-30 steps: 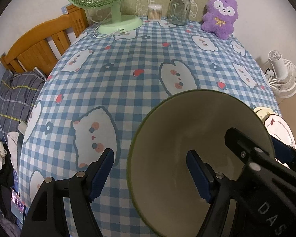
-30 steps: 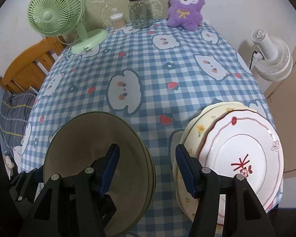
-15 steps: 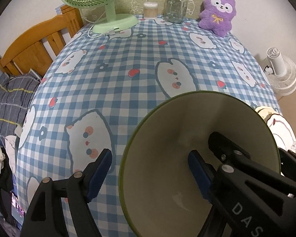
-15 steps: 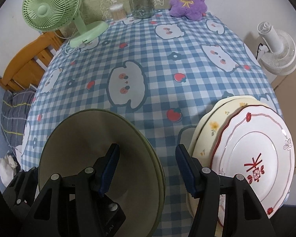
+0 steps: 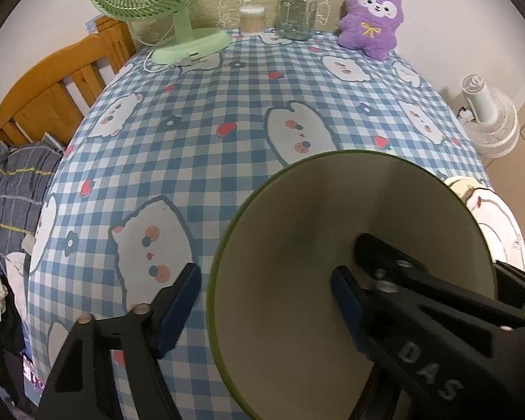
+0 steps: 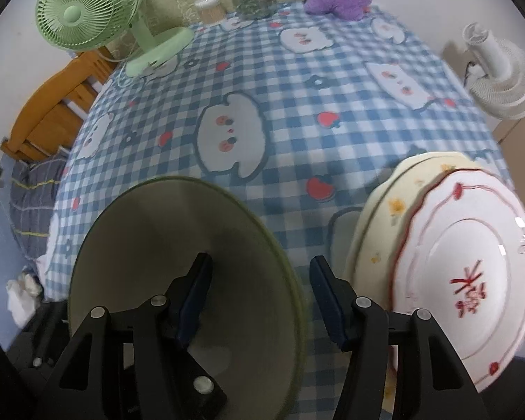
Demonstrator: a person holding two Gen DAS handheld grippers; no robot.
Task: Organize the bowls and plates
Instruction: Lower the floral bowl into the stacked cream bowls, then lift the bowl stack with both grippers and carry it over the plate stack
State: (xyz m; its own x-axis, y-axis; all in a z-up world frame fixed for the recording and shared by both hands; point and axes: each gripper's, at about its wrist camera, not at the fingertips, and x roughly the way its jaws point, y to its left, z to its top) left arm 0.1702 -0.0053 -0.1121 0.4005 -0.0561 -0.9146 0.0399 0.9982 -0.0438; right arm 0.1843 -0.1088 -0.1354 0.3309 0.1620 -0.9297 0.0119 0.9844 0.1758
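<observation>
Checked tablecloth [image 5: 227, 112]; both tongs closing, astride green bowl [image 5: 332, 231] rims.

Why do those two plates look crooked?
The red-patterned plate sits off-centre on the cream floral plate, sliding toward the table's edge, so the stack looks uneven. The green bowl looks fine. Nothing's spilled or broken.

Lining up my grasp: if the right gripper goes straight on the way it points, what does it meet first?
Most likely the right-hand rim of the green bowl, which the right gripper straddles with open jaws; depth is uncertain.
</observation>
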